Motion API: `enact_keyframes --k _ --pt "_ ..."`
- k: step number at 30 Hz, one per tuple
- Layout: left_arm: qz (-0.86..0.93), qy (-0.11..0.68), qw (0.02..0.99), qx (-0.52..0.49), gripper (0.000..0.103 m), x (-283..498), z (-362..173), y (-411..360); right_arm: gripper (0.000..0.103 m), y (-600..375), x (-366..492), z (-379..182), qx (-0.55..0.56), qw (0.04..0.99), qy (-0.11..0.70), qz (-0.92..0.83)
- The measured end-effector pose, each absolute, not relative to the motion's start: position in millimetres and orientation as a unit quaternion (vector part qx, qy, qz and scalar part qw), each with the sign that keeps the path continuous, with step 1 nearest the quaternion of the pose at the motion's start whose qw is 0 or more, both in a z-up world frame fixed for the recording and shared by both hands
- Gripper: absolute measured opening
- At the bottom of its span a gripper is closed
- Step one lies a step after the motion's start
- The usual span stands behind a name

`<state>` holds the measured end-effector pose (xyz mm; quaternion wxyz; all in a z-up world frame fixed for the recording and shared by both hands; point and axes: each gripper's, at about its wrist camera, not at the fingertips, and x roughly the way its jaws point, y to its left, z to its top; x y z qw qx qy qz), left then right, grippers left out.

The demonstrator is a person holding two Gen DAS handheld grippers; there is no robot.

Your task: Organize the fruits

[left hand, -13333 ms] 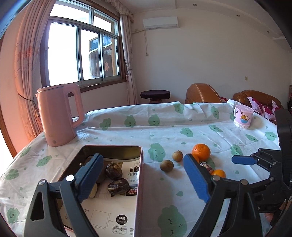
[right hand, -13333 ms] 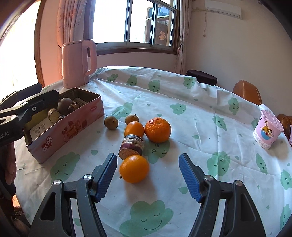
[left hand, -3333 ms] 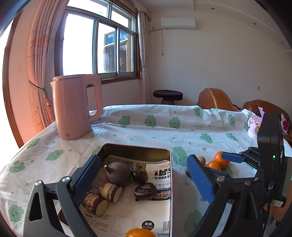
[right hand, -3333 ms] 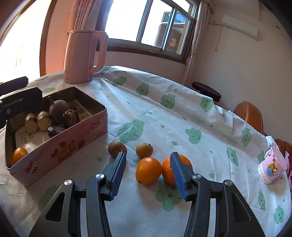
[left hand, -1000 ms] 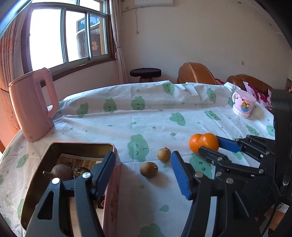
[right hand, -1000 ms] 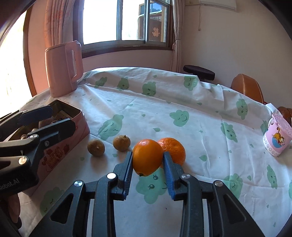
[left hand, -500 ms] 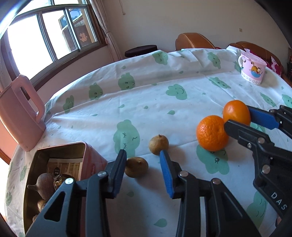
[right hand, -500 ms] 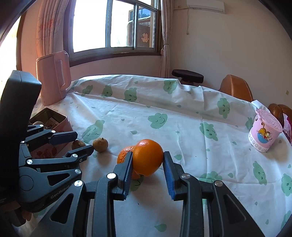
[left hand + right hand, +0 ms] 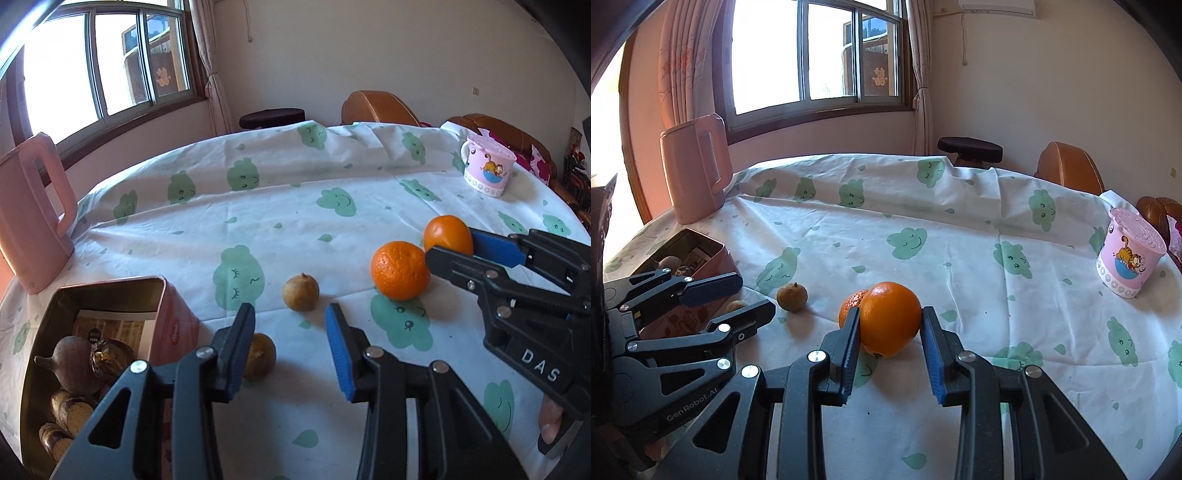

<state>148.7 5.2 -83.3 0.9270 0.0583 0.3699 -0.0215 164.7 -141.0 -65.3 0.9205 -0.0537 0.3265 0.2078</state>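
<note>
Since a second ago our left gripper (image 9: 290,330) has narrowed its jaws and come down toward the small brown round fruit (image 9: 260,355) at lower centre of the left wrist view. That fruit sits partly behind the left blue pad, not gripped — the jaws stand partly apart with nothing pressed between them. A second brown fruit (image 9: 300,291) lies just beyond, and a bumpy orange tangerine (image 9: 400,270) rests on the white cloud-print tablecloth (image 9: 280,206) at right. The open pink metal tin (image 9: 110,317) fills the lower left.

From the right wrist view, our right gripper (image 9: 889,325) is clamped on the smooth orange (image 9: 890,317) at centre frame — the tangerine peeks out behind its left pad.
</note>
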Motion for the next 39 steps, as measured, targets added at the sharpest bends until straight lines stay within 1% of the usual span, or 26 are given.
enact_keyframes --k 4,8,16,18,19,20,21,24,25,26,33,35,39 --pt "-0.022 0.393 0.916 0.075 0.043 153 -91 -1 0.034 -144 165 -66 -0.047 0.92 0.328 0.209" --pt "-0.013 0.393 0.915 0.088 0.04 154 -92 -2 0.034 -144 166 -66 -0.046 0.92 0.329 0.209" --pt "0.049 0.406 0.907 0.1 0.04 160 -97 14 0.034 -145 166 -66 -0.043 0.92 0.33 0.209" --pt "0.053 0.406 0.907 0.099 0.036 160 -97 16 0.034 -144 166 -66 -0.043 0.919 0.33 0.209" --pt "0.055 0.404 0.908 0.098 0.03 160 -96 18 0.034 -145 166 -66 -0.043 0.92 0.33 0.209" --pt "0.052 0.399 0.91 0.095 0.021 158 -95 20 0.034 -145 166 -66 -0.043 0.92 0.329 0.209" --pt "0.045 0.397 0.912 0.089 0.021 157 -94 21 0.034 -145 166 -66 -0.042 0.92 0.329 0.21" --pt "0.036 0.392 0.916 0.081 0.016 154 -91 23 0.034 -145 166 -65 -0.04 0.92 0.328 0.211" --pt "0.035 0.388 0.918 0.08 0.007 152 -90 23 0.034 -145 165 -65 -0.04 0.92 0.328 0.212" --pt "0.031 0.384 0.92 0.077 0.003 151 -89 23 0.034 -145 165 -65 -0.04 0.92 0.327 0.212" --pt "0.014 0.378 0.924 0.05 0.003 145 -86 30 0.034 -147 163 -63 -0.038 0.922 0.32 0.216" --pt "0.006 0.387 0.921 0.05 0.005 145 -88 30 0.034 -147 164 -63 -0.038 0.922 0.321 0.215" --pt "-0.058 0.384 0.919 0.063 0.006 132 -88 22 0.034 -148 163 -62 -0.035 0.923 0.318 0.215"
